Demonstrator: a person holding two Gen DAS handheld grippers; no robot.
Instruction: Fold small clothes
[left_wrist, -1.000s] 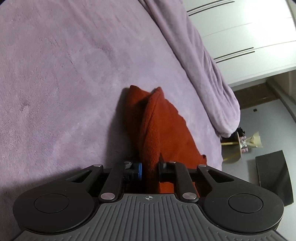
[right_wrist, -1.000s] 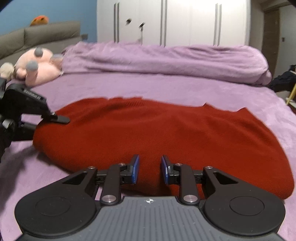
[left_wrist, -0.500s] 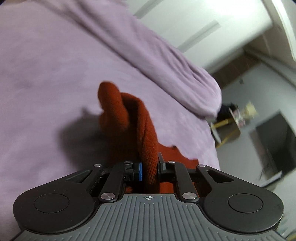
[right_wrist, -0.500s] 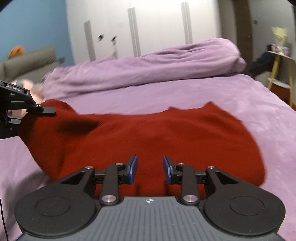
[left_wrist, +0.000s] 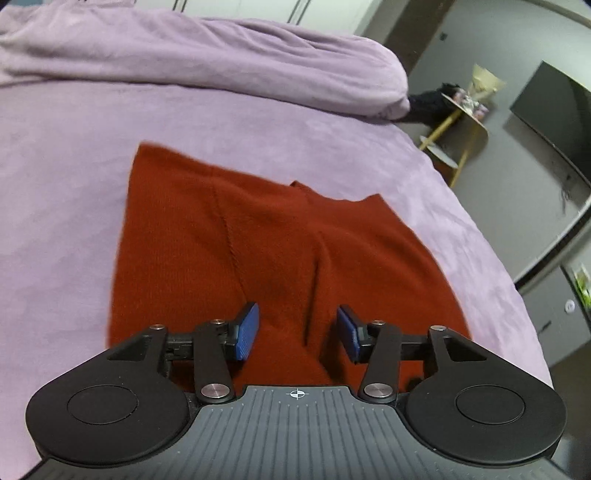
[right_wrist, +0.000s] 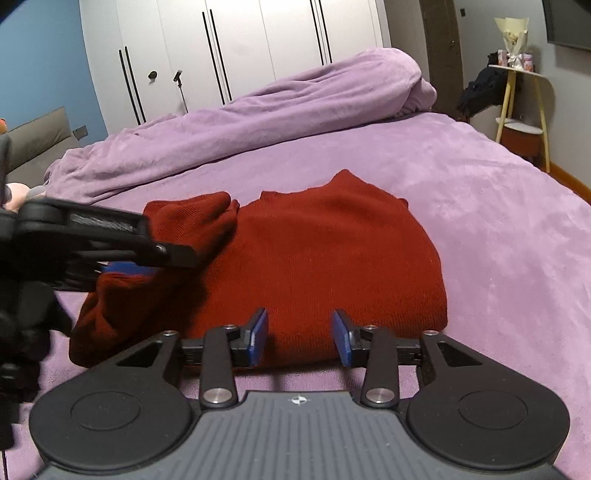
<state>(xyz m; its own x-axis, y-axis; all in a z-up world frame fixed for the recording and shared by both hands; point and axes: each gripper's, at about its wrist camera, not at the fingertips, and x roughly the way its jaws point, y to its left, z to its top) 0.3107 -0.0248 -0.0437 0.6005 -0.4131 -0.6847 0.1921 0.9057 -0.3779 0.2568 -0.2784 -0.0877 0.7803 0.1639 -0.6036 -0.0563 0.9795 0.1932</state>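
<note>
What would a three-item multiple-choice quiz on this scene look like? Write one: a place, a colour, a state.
1. Where does the rust-red knitted garment lie?
A. on the purple plush bedspread
B. on a wooden floor
C. inside a wardrobe

2. What colour are the pads on the left gripper?
A. green
B. blue
C. white

3. How do the right gripper jaws stand?
A. shut on the garment
B. shut on nothing
C. open

Answers:
1 A, the bedspread shows all around the garment.
2 B, both pads show blue in the left wrist view.
3 C, a wide gap with garment showing through separates its fingers.
</note>
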